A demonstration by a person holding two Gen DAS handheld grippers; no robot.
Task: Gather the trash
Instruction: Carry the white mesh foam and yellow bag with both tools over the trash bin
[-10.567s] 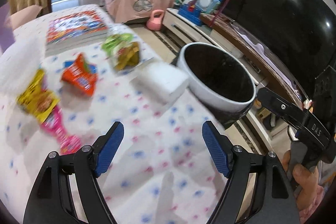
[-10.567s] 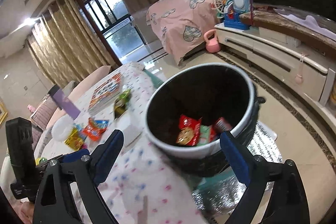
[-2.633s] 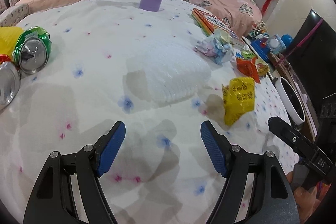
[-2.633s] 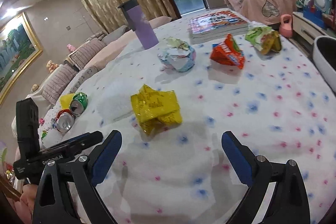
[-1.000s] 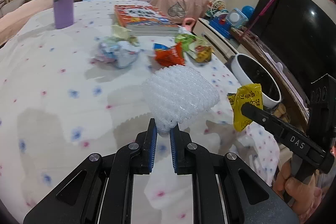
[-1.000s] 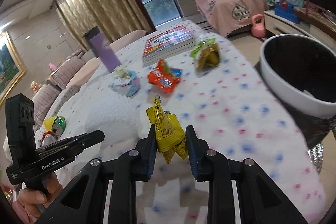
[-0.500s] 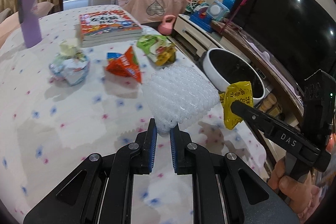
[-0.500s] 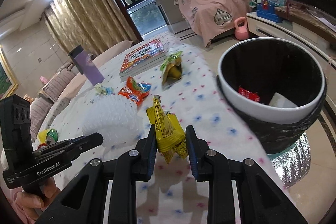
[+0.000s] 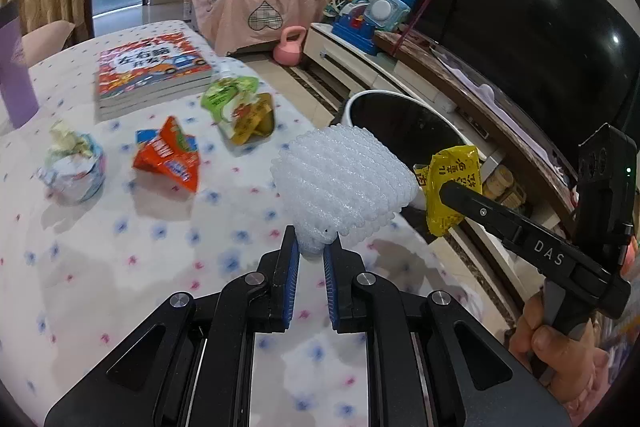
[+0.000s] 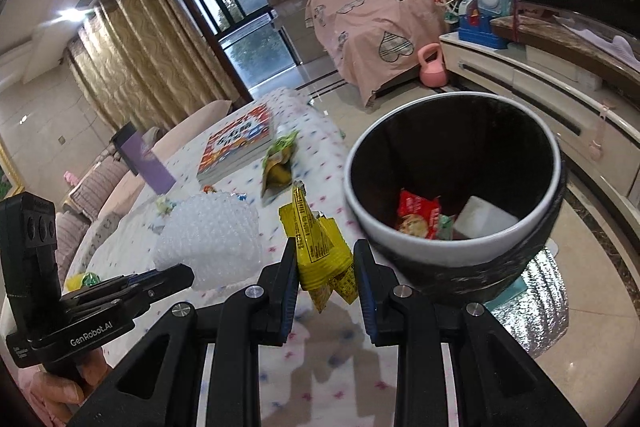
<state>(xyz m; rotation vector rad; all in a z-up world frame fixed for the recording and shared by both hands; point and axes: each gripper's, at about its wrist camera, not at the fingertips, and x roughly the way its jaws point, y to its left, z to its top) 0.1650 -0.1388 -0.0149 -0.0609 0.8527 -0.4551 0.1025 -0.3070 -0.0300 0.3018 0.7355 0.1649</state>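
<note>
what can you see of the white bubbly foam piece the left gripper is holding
The white foam piece is a soft-looking, translucent white pad with a knobbly, bubble-like netted surface, roughly a rounded block. The left gripper pinches it by its lower corner between the blue pads, so most of it stands up and out beyond the fingertips, lifted off the flowered tablecloth. In the right wrist view it hangs beside the yellow wrapper, apart from it, short of the bin.

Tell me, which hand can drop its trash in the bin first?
Probably the right hand-held gripper: its yellow wrapper sits right beside the bin, closer than the left's bubble wrap.
</note>
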